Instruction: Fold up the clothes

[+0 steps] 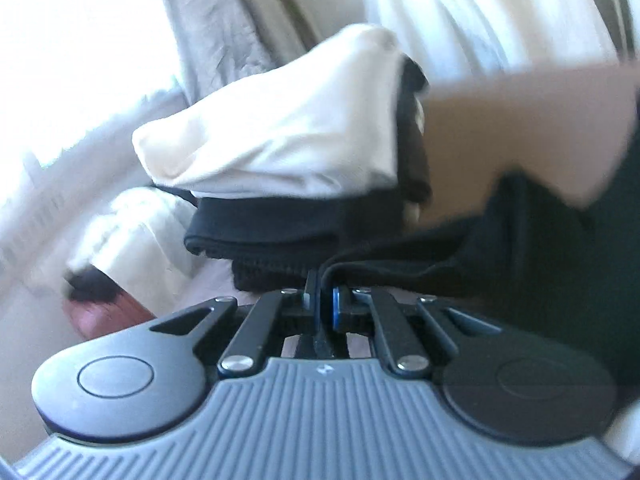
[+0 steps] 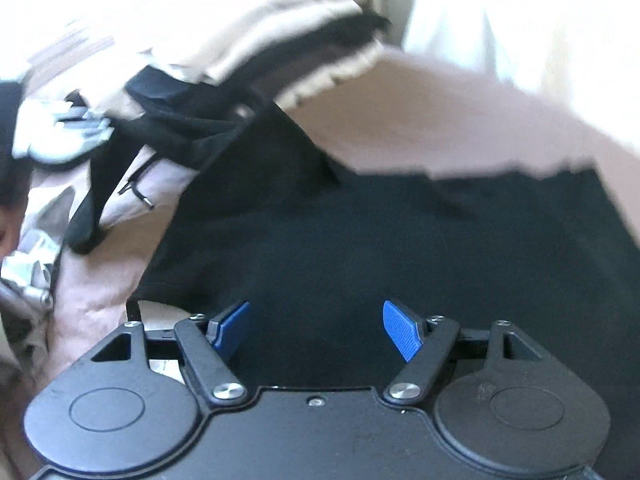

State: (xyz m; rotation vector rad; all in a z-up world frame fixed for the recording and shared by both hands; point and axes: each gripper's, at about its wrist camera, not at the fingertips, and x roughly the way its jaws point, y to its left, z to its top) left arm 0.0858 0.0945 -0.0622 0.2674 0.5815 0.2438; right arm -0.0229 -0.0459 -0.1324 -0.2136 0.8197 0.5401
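Pinching a black garment (image 1: 500,240) edge, left gripper (image 1: 325,300) is clamped tight on it. Right gripper (image 2: 316,330) hovers spread wide, empty, directly over the cloth, which stretches away toward the folded pile (image 1: 280,128).

Motion-blurred cream fabric (image 2: 460,120) across the right wrist view; black garment (image 2: 360,240) cut off at right edge.

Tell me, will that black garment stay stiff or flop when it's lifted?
Probably floppy: the black garment drapes in soft folds from the shut left gripper. Likely light, since a thin pinched edge carries it. It may sag and unfold over the bed.
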